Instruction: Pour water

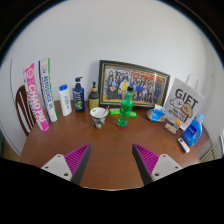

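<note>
With your gripper [110, 160] spread and empty, take the green bottle [126, 108] at frame centre by its midbody (probably light, slippery plastic).

green bottle [126, 108] | upright on table | beside white cup [99, 116]

The worktop [100, 145] looks like brown wood with a smooth, faintly shiny finish. The green bottle [126, 107] is translucent plastic and glossy. The small cup [99, 116] has a printed, patterned surface, seemingly paper. The framed photo [133, 85] shows a dark frame around a glossy print. The gift bag [185, 100] is matt white paper. The pads [76, 156] on the fingers are magenta with a ribbed, matt texture.
</note>
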`<state>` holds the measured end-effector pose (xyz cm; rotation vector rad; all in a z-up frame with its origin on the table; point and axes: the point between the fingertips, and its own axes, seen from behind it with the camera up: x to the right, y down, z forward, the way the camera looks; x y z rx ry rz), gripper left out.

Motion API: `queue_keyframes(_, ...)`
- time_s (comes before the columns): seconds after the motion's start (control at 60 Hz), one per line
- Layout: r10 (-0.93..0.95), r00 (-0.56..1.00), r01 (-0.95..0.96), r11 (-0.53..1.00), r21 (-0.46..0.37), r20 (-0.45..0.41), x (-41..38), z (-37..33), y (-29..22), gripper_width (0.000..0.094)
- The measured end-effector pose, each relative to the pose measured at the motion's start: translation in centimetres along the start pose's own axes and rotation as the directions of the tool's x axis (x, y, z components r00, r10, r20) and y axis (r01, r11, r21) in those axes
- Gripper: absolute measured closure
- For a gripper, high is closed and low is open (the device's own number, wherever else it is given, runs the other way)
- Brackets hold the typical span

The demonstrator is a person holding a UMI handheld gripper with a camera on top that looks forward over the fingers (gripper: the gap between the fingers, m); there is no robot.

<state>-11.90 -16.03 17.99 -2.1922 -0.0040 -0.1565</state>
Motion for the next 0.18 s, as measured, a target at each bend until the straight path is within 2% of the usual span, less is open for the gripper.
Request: queue_keyframes(0.183, -0.020, 1.000, 0.020, 1.000, -0.002, 0.002, 0.69, -1.15, 0.19, 0.0084)
